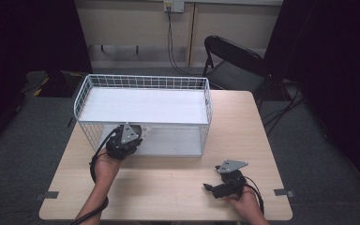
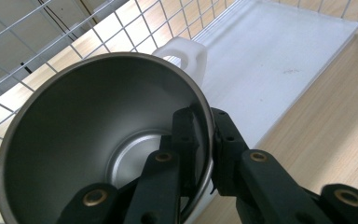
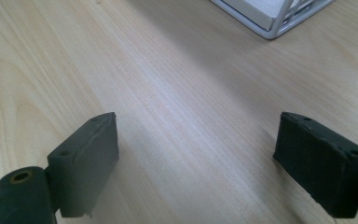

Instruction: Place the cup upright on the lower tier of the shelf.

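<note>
Pale wooden table (image 1: 178, 187) with a white wire rack (image 1: 143, 115) standing on it.

The table filled the lower centre of the high view, its light grain bare across the front and right. The two-tier rack stood on the table's upper left part, its white lower shelf (image 2: 279, 56) resting on the wood; one rack corner (image 3: 272, 21) appeared at the top right of the right gripper view. Grey carpet (image 1: 323, 154) surrounded the table.
</note>
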The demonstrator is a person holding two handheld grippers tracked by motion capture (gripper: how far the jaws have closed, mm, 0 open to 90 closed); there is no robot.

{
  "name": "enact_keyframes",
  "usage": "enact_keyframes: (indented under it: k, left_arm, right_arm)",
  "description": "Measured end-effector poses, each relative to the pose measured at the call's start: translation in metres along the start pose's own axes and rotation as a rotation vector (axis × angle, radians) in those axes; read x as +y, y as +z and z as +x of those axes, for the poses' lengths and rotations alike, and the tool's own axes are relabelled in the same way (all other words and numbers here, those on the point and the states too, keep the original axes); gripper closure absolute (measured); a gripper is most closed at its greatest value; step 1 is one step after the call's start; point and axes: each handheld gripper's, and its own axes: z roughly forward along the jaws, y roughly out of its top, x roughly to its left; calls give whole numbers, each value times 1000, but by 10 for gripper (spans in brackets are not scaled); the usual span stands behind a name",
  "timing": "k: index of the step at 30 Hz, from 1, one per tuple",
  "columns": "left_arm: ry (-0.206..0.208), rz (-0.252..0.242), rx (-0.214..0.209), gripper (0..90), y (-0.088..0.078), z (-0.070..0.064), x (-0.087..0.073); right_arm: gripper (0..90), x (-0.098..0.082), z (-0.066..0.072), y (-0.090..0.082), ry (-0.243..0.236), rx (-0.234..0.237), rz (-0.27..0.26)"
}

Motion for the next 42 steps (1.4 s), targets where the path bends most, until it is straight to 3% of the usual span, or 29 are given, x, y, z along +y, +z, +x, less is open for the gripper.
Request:
enact_keyframes:
  k: [22,42]
  left_arm:
    - [-13,-8,8,822,5,1,-6]
    - [4,-22,24,792,6,0,-5]
  right_arm:
    - [124,0,0,0,0,0,0]
    - [124,0,0,0,0,0,0]
